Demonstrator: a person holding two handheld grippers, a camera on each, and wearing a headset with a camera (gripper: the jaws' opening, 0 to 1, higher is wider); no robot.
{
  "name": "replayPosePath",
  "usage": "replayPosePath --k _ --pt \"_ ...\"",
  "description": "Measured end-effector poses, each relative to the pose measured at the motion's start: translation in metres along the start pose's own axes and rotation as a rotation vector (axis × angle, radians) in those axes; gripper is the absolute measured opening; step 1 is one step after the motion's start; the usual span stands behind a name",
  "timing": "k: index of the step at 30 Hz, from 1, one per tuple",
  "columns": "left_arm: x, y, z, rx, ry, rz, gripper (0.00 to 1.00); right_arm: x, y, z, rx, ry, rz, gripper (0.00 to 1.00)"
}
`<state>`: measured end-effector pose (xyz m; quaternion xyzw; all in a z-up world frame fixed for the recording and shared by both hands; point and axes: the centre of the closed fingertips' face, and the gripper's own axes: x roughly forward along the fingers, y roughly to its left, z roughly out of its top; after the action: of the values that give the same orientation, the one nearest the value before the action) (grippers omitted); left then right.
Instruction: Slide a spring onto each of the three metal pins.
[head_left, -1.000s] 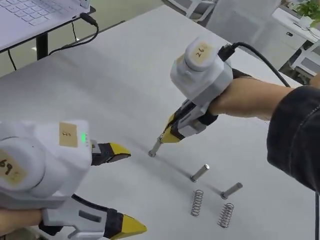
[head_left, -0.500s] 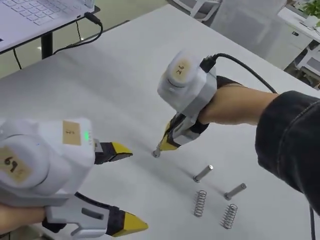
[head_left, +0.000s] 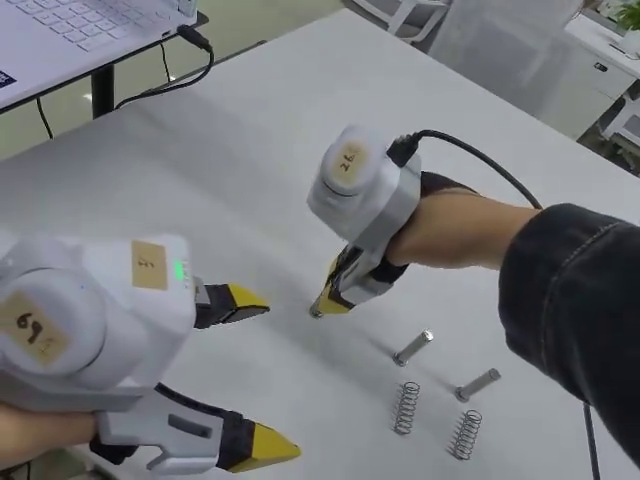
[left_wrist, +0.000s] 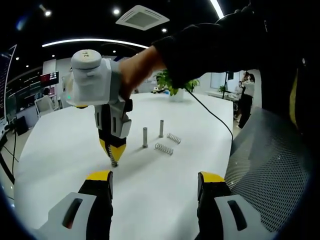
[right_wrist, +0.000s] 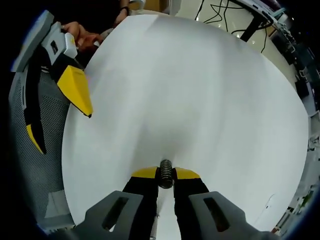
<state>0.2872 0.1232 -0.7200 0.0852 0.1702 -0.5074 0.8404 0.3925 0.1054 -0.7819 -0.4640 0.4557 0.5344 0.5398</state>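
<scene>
My right gripper (head_left: 322, 306) points down at the white table (head_left: 230, 180), shut on a spring (right_wrist: 165, 175) whose coils show between its yellow tips. A short coiled end (left_wrist: 114, 161) pokes out below those tips, against the table; I cannot tell if a pin is inside it. To its right stand two bare metal pins (head_left: 413, 347) (head_left: 477, 384). Two loose springs (head_left: 405, 407) (head_left: 465, 434) lie just in front of them. My left gripper (head_left: 255, 372) hovers open at the near left, apart from all of them, with nothing between its fingers.
A laptop (head_left: 80, 25) with a black cable (head_left: 190, 60) sits on a stand beyond the table's far left edge. A chair (head_left: 480, 40) stands at the far right. A person's dark sleeve (head_left: 570, 300) reaches in from the right.
The right gripper has sunk lower over the piece at its tip, so less of that piece shows below the fingers. The left gripper has kept its place, still open.
</scene>
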Motion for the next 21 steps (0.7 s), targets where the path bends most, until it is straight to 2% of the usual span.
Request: replayPosePath --k 15,21 --pt "0.0021 -0.0009 -0.0022 -0.004 0.000 -0.010 0.65 0.0057 0.0034 -0.0032 -0.012 -0.006 0.016 0.10" --pt "0.0027 -0.0011 -0.0016 -0.003 0.002 -0.010 0.65 0.0022 0.0023 -0.0050 0.008 -0.024 0.016 0.15"
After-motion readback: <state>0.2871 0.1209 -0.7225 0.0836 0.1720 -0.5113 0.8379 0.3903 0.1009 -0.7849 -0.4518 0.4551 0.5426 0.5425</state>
